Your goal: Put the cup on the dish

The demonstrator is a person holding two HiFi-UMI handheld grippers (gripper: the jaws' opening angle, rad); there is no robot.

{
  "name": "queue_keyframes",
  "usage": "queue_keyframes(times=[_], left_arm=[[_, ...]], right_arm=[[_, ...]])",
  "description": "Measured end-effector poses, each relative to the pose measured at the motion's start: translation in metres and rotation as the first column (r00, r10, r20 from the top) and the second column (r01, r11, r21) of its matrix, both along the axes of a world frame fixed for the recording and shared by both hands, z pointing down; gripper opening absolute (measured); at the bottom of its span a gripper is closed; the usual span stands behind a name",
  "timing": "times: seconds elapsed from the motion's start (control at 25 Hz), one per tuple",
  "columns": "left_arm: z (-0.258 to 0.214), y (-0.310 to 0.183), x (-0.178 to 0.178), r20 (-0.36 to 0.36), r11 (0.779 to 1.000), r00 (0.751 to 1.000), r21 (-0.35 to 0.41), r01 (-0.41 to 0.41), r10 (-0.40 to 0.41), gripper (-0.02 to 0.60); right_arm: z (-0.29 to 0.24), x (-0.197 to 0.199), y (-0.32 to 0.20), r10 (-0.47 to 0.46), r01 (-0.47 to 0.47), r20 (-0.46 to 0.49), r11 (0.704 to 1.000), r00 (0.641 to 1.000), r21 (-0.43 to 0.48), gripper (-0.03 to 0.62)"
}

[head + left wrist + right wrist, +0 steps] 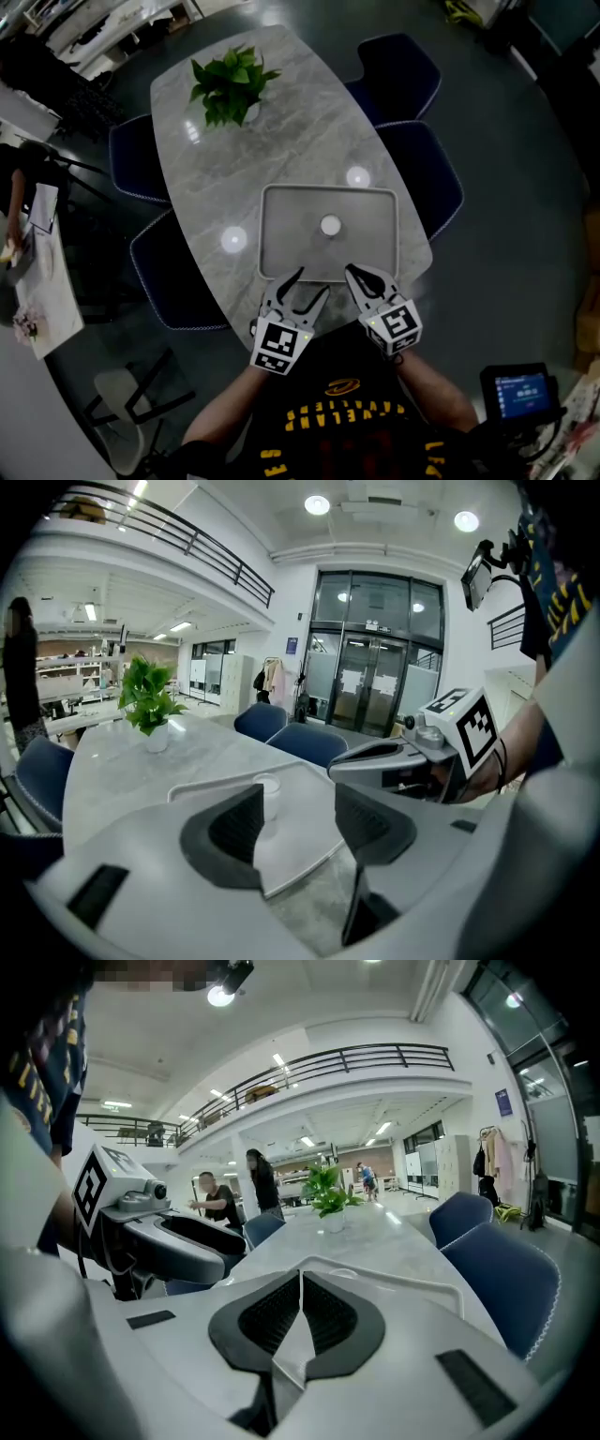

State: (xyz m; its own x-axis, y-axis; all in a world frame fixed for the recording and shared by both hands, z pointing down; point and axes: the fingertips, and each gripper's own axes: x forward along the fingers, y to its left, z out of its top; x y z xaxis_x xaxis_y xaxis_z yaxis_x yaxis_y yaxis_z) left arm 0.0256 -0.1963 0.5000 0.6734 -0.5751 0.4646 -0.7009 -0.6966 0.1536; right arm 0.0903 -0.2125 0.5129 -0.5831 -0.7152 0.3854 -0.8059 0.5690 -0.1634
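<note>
A small white cup (330,225) stands upright near the middle of a grey rectangular tray-like dish (281,258) on the marble table. My left gripper (313,282) hovers over the dish's near edge, open and empty; in the left gripper view the cup (267,795) shows beyond its left jaw, well ahead of the gripper (298,825). My right gripper (352,272) is beside it at the dish's near right edge, shut with nothing between its pads. In the right gripper view the pads of that gripper (300,1312) meet over the dish (412,1284).
A potted green plant (230,84) stands at the table's far end. Dark blue chairs (427,178) line both long sides of the table (309,141). Two people (225,1206) stand far off in the hall beyond the table.
</note>
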Motion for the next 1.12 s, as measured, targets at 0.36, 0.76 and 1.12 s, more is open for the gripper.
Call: queue_keyframes(times=[0.36,0.76,1.12], left_arm=[[-0.036,0.008,-0.012,-0.073,0.996,0.997,0.090,0.008,-0.002,0.011],[-0.086,0.014,-0.007,-0.132,0.988,0.991,0.157,-0.001,0.022,0.011],[-0.086,0.015,-0.004,-0.139,0.989,0.990,0.148,-0.016,0.036,0.011]], right_arm=[[-0.037,-0.002,0.003,0.060,-0.062,0.039,0.997,0.997,0.051,0.008],[-0.095,0.004,0.015,0.118,-0.130,0.076,0.975,0.990,0.177,0.008],[-0.103,-0.002,0.018,0.110,-0.119,0.054,0.967,0.992,0.223,0.008]])
